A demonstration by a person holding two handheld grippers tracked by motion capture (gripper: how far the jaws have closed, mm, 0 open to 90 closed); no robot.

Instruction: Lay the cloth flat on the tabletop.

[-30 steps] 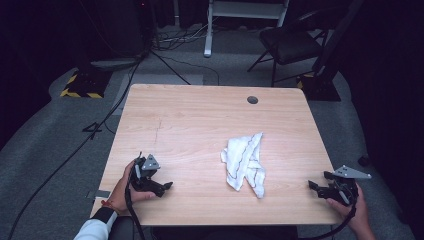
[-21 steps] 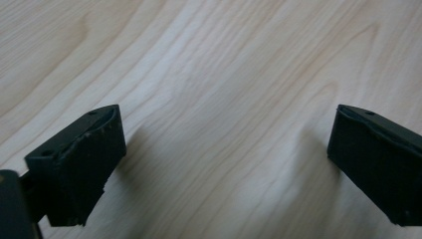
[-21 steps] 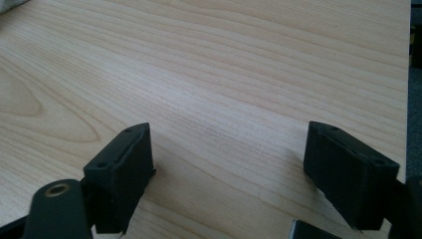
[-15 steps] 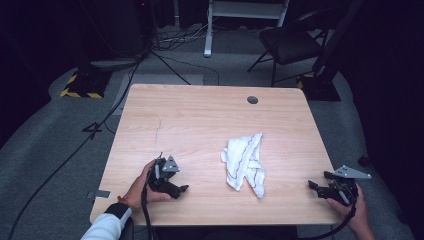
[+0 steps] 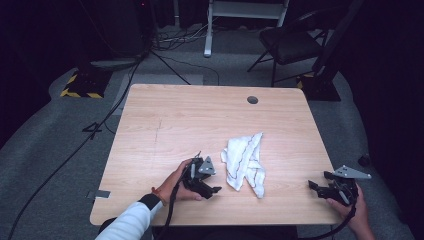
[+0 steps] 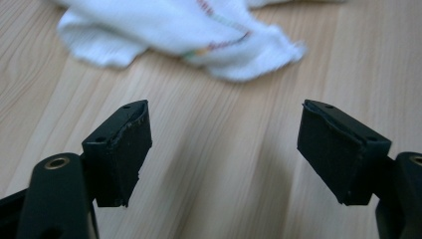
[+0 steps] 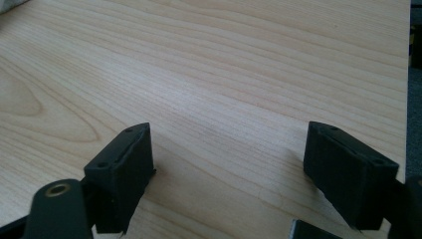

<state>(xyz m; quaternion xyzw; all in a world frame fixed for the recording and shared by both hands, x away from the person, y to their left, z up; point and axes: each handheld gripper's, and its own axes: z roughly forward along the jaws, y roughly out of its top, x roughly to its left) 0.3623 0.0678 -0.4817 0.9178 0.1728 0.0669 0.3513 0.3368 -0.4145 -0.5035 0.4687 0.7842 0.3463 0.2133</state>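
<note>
Cloth (image 5: 245,162), white with thin coloured stripes, lies crumpled on the desk (image 5: 175,125) a little right of centre in the lower half of the high view. Just left of it, at lower centre, the left tongs (image 5: 212,189) point toward the cloth's near edge without touching it. Far off at the lower right, by the desk's corner, the right tongs (image 5: 316,186) sit in the other hand, well apart from the cloth.

From the left gripper view, the cloth (image 6: 199,35) fills the upper part of the frame, lying on bare wood just beyond the left tongs (image 6: 224,144). Their jaws stand apart with nothing between them, and they have just been closing.

From the right gripper view, the right tongs (image 7: 229,169) stand wide apart over bare desk (image 7: 224,74), gripping nothing; a sliver of cloth (image 7: 12,4) shows at the upper left corner.
</note>
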